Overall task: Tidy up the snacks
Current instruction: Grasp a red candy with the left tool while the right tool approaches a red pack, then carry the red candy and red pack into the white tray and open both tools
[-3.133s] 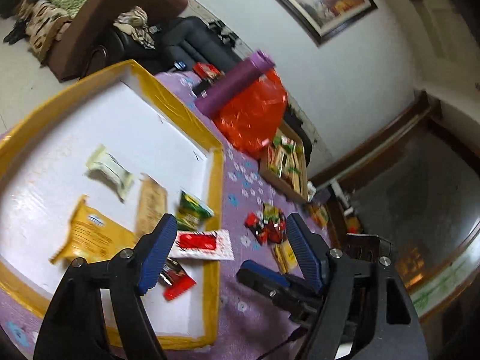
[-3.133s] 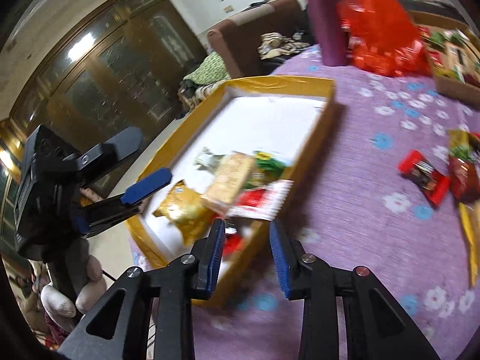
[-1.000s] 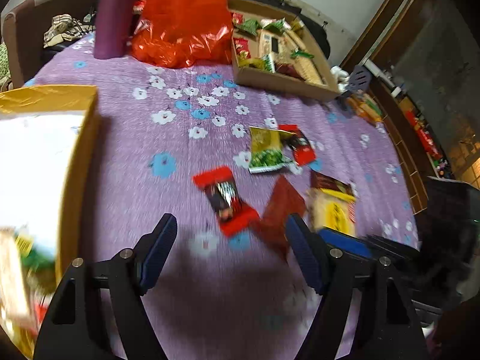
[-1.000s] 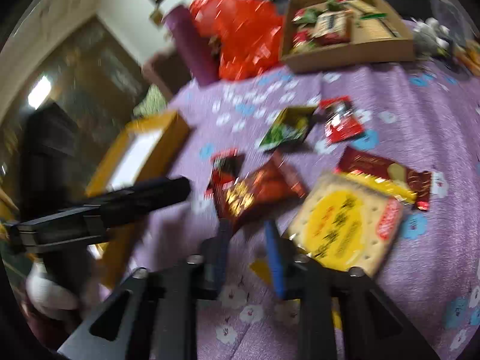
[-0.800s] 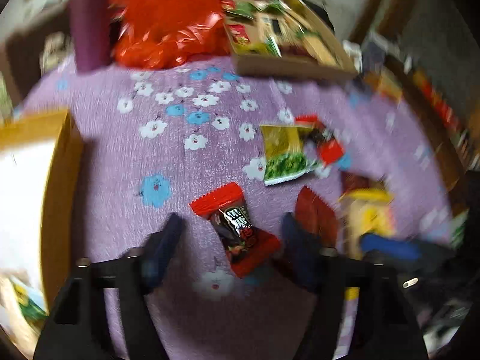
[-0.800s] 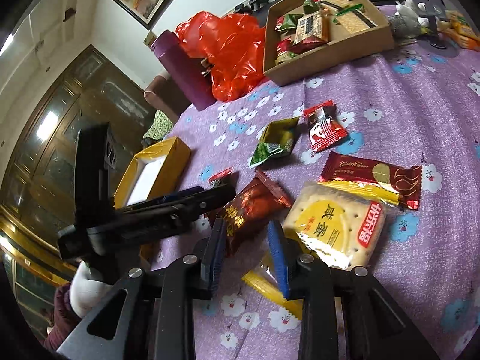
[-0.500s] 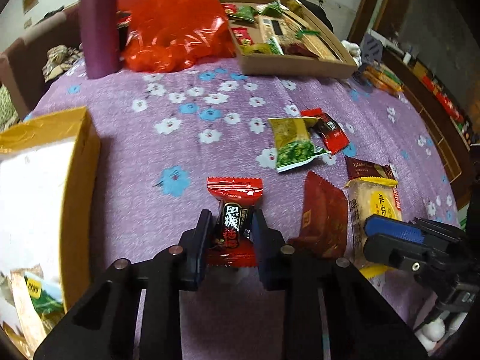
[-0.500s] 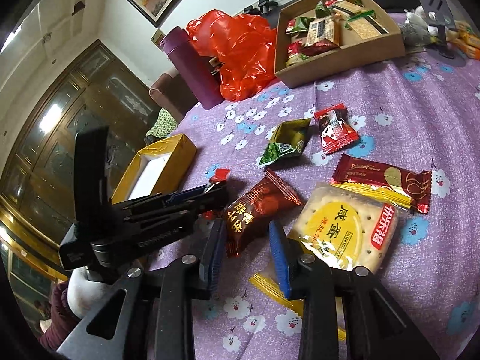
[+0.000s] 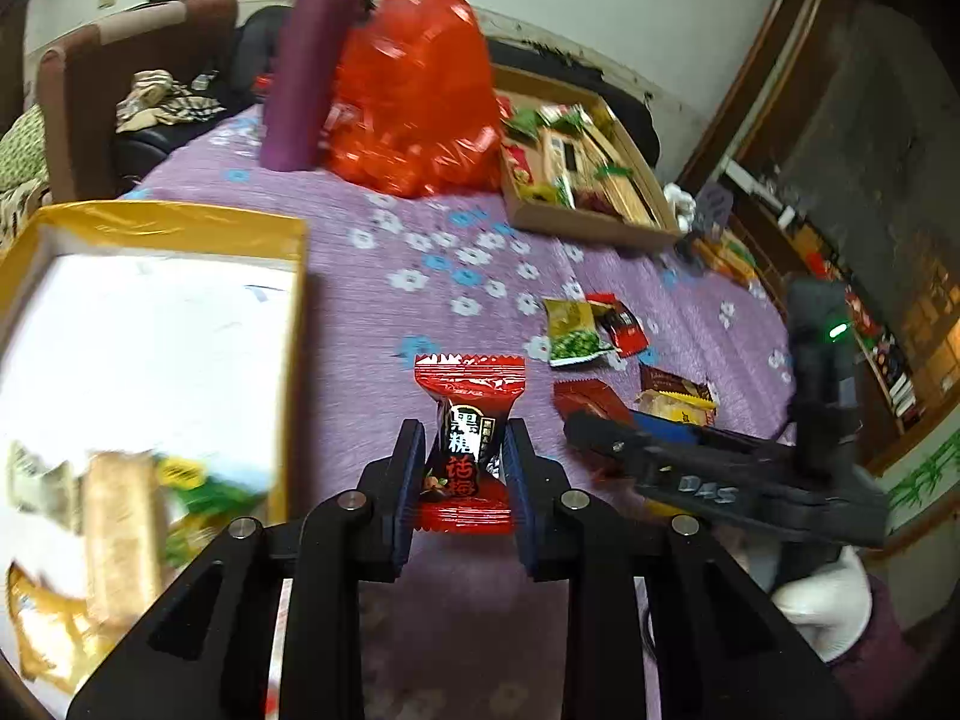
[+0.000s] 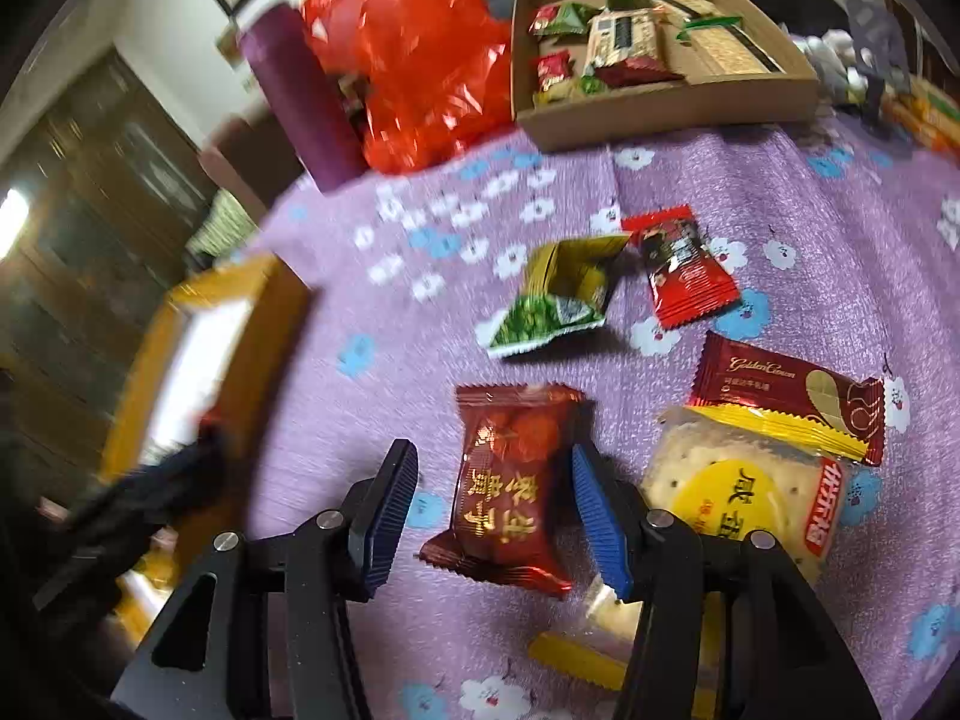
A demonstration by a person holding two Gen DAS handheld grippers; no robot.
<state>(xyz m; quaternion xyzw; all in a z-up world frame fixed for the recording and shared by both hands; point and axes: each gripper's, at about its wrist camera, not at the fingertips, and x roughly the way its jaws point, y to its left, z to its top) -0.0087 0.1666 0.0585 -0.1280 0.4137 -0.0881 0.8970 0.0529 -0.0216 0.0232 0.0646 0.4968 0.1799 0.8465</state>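
**Left wrist view: candy pinched, right side about to grab the next one**

Left wrist view has the left tool (image 9: 461, 468) pinched on a red candy (image 9: 467, 450), pads pressing its middle, both crimped ends sticking out free. It looks lifted off the purple table (image 9: 372, 324). The yellow box (image 9: 180, 222) sits off to that tool's left, with a few snacks already in its near end, blurry though.

Right wrist view: the right tool (image 10: 492, 516) is spread wide around a dark red packet (image 10: 510, 480) that lies flat on the table between the fingers. The right-hand pad looks like it's at the packet's edge, the left one is apart from it. Just right of that tool is a round cracker pack (image 10: 744, 510) with a brown wafer bar (image 10: 786, 390) beyond it. Further ahead are a green snack bag (image 10: 558, 294) and a red packet (image 10: 684, 264).

What could go wrong, I reckon:
- The candy is gripped on a slick wrapper, so a quick swing toward the box could let it twist or slip out.
- The cracker pack is right next to the right-hand finger, so closing could snag its edge or drag it along.
- A flat packet might just slide or buckle instead of lifting if the pads close too high.
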